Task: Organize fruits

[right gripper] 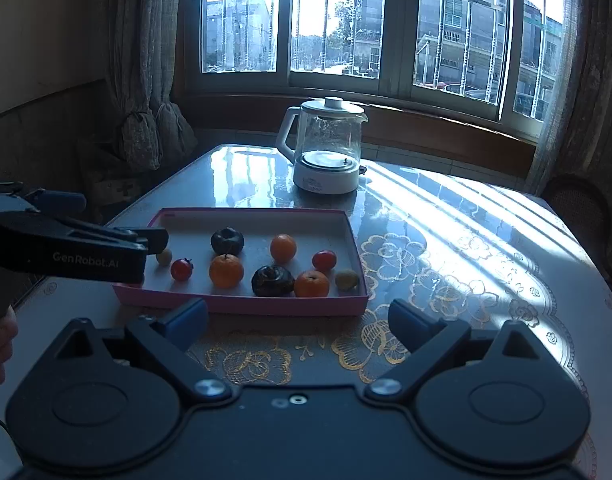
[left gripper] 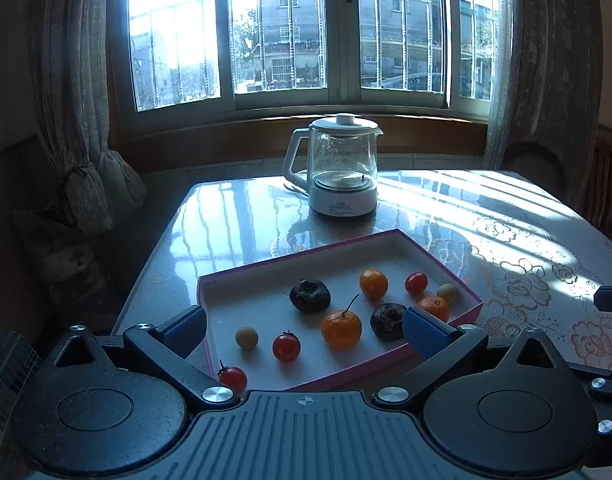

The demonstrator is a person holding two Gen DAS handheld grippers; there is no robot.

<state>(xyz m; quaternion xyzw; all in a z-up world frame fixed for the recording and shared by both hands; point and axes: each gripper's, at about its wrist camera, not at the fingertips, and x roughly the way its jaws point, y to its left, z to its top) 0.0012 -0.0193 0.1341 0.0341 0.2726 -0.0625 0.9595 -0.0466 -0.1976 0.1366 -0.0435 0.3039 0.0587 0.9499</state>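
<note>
I get hard daylight from the window (left gripper: 289, 36) straight ahead of the fingers, blown out at its upper left pane. It throws striped glare across the desk (right gripper: 458, 216) beyond the right fingers. Curtains and room corners bend and darken at the edges; focus stays sharp.

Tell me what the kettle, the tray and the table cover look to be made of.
Kettle: clear glass body, since you see through it; matte white base, lid and handle, probably plastic.
Tray: likely cardboard, with thin pink walls and a dull pale floor.
Table cover: glossy, mirrors the window; probably clear vinyl over a flower-patterned cloth.
</note>
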